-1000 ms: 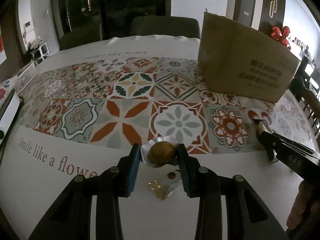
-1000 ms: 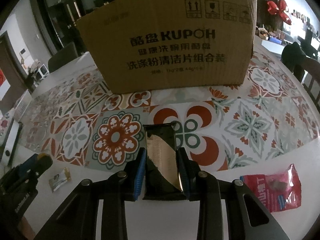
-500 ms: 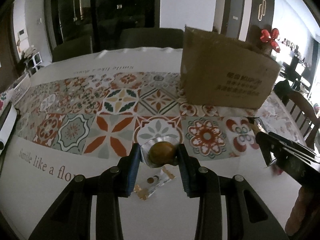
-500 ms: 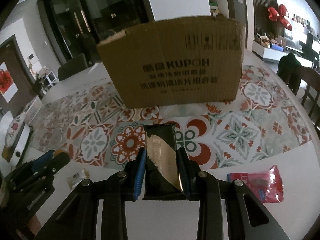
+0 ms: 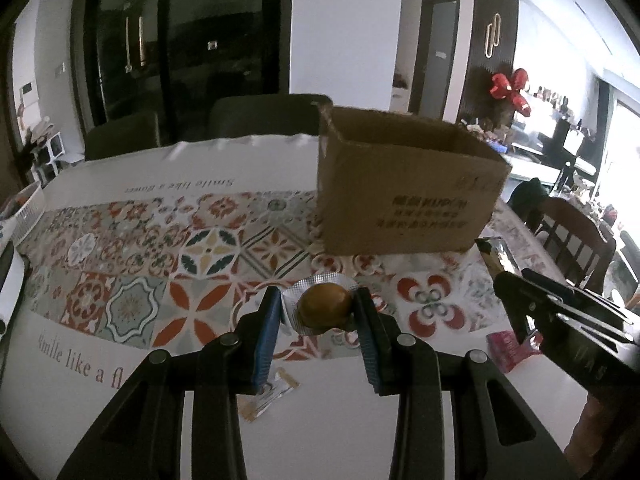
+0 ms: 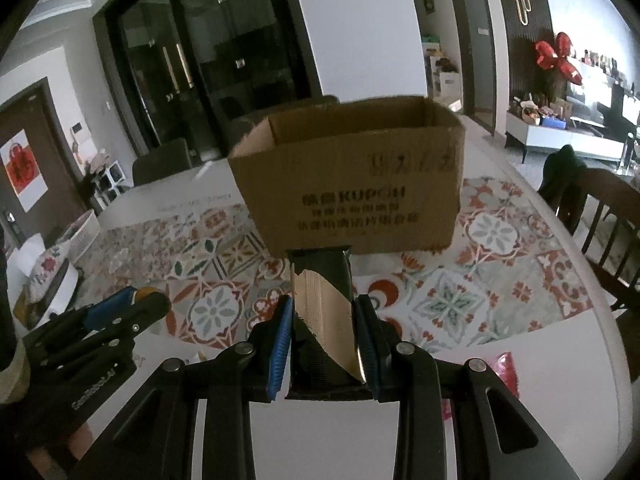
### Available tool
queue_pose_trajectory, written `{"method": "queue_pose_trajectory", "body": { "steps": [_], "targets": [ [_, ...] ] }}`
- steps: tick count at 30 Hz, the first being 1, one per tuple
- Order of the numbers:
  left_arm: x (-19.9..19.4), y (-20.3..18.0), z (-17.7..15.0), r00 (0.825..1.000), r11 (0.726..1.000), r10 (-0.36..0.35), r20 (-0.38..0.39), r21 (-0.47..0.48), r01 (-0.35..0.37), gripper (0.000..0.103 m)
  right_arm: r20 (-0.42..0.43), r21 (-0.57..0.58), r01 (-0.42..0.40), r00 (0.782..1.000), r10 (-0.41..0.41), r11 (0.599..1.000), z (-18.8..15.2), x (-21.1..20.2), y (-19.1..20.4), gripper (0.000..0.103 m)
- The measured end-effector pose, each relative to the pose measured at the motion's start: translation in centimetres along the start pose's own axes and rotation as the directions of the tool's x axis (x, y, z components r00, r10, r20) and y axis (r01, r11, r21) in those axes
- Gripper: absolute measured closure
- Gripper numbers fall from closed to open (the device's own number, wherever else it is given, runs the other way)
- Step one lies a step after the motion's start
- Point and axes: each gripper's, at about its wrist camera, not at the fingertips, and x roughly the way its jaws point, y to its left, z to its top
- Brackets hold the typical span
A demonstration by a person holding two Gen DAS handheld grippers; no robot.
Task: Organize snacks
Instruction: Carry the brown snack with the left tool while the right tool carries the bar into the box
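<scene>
The bench (image 5: 168,360) is stretching across both views, wearing a white cloth with a band of patterned tiles and the printed words "Smile like a fl…" along the near edge. Dark chairs (image 5: 256,116) are standing at its far side, and a wooden chair (image 6: 600,216) is sitting at the right.

The cardboard box (image 6: 352,196) is standing upright and open-topped on the tiled band, well beyond both tools, with dark print on its front face.

The left tool (image 5: 316,312) is being held above the bench with its blue-padded jaws closed on a round brown snack in a silvery wrapper (image 5: 325,305), which is sitting between the fingertips. In the right wrist view the same tool is showing at the lower left.

The right tool (image 6: 323,332) is clamping a black and gold packet (image 6: 322,304), which is standing upright between the pads, its top edge lining up with the bottom of the box in that view. From the left wrist view this tool is appearing at the right edge with the packet sticking up from it.

A red packet (image 5: 506,348) is lying on the white cloth near the right tool. A small pale sachet (image 5: 272,392) is lying flat on the cloth, showing between the left tool's fingers.
</scene>
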Motion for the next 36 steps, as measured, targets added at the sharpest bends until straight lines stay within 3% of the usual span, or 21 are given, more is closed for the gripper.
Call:
{"method": "queue_pose_trajectory", "body": {
  "steps": [22, 36],
  "targets": [
    [-0.4, -3.1, 7.7, 0.993, 0.997, -0.058, 0.108, 0.059, 0.052, 0.066, 0.131, 0.004, 0.025, 0.991, -0.025, 1.000, 6.2, -2.3, -2.2, 0.070],
    [2.4, -4.8, 13.3, 0.990, 0.994, -0.080, 0.115, 0.085, 0.071, 0.066, 0.142, 0.005, 0.015, 0.990, -0.016, 1.000, 11.2, -0.1, -4.3, 0.070]
  ]
}}
